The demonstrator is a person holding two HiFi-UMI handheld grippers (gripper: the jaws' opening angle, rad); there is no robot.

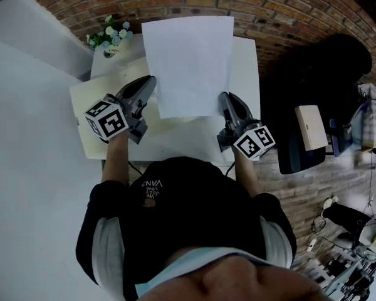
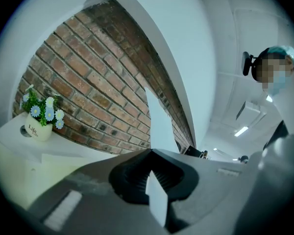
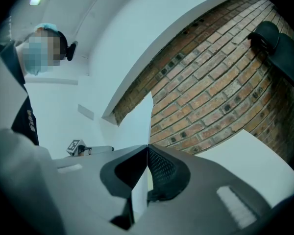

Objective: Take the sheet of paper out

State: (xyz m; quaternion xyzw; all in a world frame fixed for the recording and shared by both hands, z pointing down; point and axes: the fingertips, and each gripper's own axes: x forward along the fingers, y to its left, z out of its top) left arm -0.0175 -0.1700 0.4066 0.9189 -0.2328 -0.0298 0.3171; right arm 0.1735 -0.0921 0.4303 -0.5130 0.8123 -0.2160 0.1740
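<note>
Over the white table [image 1: 245, 68] we hold the sheet of paper [image 1: 188, 61] by its two near corners. Left gripper [image 1: 153, 80]: jaws pinched tight on the left corner. Right gripper [image 1: 224, 97]: same on the right corner. Sheet reaches past the table's far edge. Flower pot [image 1: 111, 39] stands at the far left corner.
</note>
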